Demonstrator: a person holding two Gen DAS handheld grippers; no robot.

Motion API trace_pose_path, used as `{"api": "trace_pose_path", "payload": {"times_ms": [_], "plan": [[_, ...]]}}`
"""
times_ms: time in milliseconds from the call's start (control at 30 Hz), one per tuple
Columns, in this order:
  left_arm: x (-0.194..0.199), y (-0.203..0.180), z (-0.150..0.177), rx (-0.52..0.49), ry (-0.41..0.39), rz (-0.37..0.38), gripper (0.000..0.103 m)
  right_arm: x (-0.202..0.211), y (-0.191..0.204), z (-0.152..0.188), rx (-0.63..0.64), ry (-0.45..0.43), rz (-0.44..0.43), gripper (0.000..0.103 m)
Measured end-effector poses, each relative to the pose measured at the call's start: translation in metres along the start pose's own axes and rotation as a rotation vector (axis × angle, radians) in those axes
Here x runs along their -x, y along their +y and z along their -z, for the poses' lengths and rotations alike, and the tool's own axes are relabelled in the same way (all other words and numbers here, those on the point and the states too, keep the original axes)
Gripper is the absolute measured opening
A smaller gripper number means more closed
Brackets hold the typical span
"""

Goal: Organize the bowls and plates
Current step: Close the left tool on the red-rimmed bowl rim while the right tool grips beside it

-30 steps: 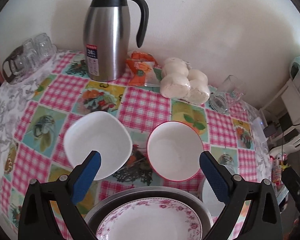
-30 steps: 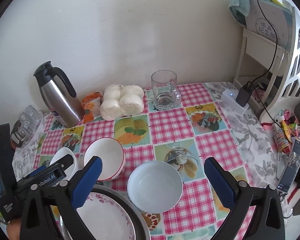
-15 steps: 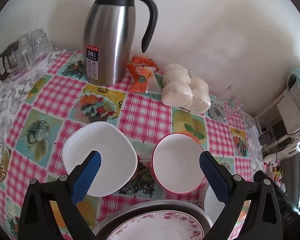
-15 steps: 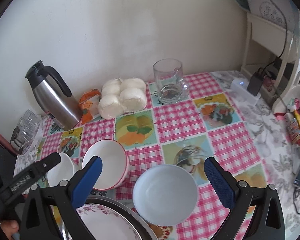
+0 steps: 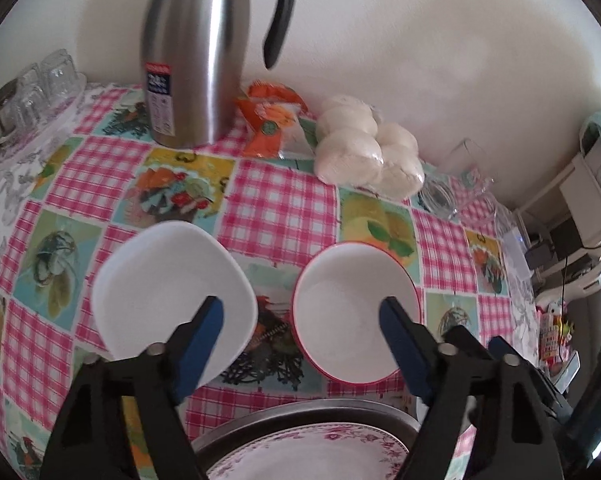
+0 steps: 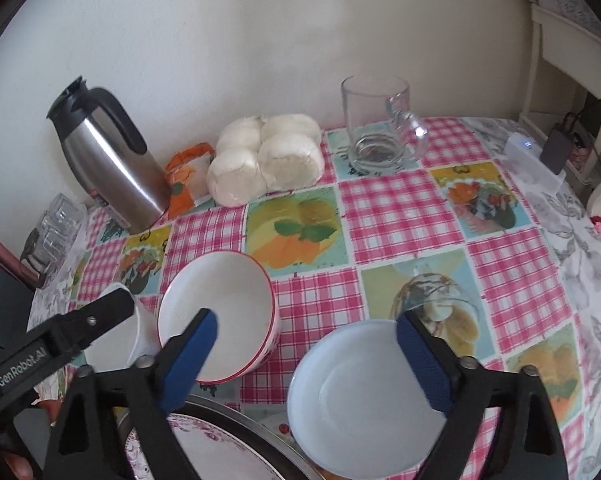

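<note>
On the left, the left gripper [image 5: 300, 316] is seen released with nothing between its blue pads, its jaws having just been narrowing; it is poised over the gap between the square white plate [image 5: 172, 300], lying ahead and to its left, and the red-rimmed bowl [image 5: 356, 312], ahead and to its right. Both dishes are seen to be empty, and neither is touched. Nearer the camera, a floral plate [image 5: 312, 456] is nested inside a metal tray [image 5: 300, 410]. On the right, the right gripper [image 6: 306, 328] is likewise released, its jaws having just been closing on nothing; the pale blue bowl [image 6: 364, 400], also empty, lies just below and right of its centre, and is judged the nearer target for this hand.
</note>
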State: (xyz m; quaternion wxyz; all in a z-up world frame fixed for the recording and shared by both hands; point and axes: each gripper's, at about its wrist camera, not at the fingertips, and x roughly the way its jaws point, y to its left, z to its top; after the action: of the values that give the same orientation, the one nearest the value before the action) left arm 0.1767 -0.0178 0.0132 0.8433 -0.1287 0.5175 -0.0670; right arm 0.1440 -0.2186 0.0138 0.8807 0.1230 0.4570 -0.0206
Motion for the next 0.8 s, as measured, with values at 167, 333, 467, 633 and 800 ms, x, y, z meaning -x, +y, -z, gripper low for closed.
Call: {"api": "trace_pose_path", "payload": {"times_ms": [167, 333, 467, 633, 800], "plan": [[-0.007, -0.005, 0.002, -0.011, 0.016, 0.003, 0.075, -0.012, 0.008, 0.004, 0.030, 0.013, -0.010, 0.072], [-0.016, -0.008, 0.004, -0.016, 0.033, 0.012, 0.070, -0.022, 0.018, 0.006, 0.073, 0.026, -0.004, 0.057], [-0.024, -0.008, 0.006, -0.006, 0.062, 0.029, 0.062, -0.030, 0.022, 0.007, 0.092, 0.041, -0.013, 0.047], [-0.032, -0.009, 0.008, -0.011, 0.075, 0.020, 0.062, -0.038, 0.025, 0.010, 0.109, 0.054, -0.026, 0.039], [-0.040, -0.005, 0.008, 0.002, 0.085, 0.013, 0.062, -0.050, 0.025, 0.012, 0.097, 0.077, -0.038, 0.034]]}}
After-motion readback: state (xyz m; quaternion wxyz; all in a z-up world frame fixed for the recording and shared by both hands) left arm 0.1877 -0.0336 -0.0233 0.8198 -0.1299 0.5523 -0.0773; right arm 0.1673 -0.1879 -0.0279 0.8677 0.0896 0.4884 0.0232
